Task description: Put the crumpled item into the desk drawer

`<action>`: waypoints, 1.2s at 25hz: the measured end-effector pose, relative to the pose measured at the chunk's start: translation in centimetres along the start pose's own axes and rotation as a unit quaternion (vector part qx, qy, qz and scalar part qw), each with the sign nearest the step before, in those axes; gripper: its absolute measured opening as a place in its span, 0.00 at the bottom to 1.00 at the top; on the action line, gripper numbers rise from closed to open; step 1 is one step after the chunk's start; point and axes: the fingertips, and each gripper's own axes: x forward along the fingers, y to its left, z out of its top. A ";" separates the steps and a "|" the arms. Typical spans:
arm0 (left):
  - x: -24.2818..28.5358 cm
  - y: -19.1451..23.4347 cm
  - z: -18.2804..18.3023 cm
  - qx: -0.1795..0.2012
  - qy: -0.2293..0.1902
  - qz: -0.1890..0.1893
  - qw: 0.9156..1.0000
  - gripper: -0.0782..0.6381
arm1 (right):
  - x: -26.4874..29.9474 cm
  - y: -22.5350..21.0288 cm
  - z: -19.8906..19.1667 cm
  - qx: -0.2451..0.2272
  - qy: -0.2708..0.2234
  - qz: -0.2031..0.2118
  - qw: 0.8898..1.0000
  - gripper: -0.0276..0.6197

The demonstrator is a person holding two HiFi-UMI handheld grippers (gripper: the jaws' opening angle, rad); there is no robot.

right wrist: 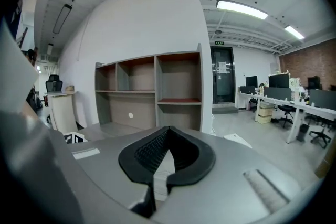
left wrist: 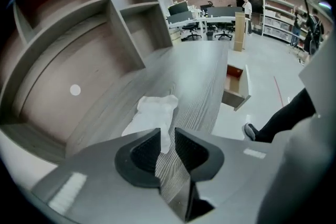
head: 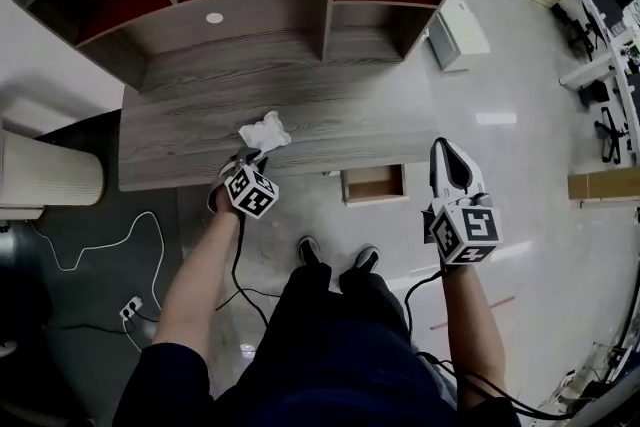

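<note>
Left gripper view: the left gripper is held low over the grey wood-grain desk, with its jaws parted by a narrow gap and clamped on nothing. The white crumpled item is seen lying on the desk top just ahead of the jaw tips. Its near edge is shown in the gap between them; whether it is touched cannot be told. In the head view the item is found near the desk's front edge, up and to the left of the small open wooden drawer, which is pulled out below the desk front and set apart from the item. Only a bare brown bottom is seen inside the drawer. The right gripper is held right of the drawer, above the floor, with its jaws pressed together at the tips and nothing between them
</note>
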 end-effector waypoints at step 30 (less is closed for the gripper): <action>0.4 -1.6 6.0 -0.030 -0.004 0.029 0.999 0.13 | -4.1 -8.5 -3.8 0.074 0.001 -0.039 0.997 0.05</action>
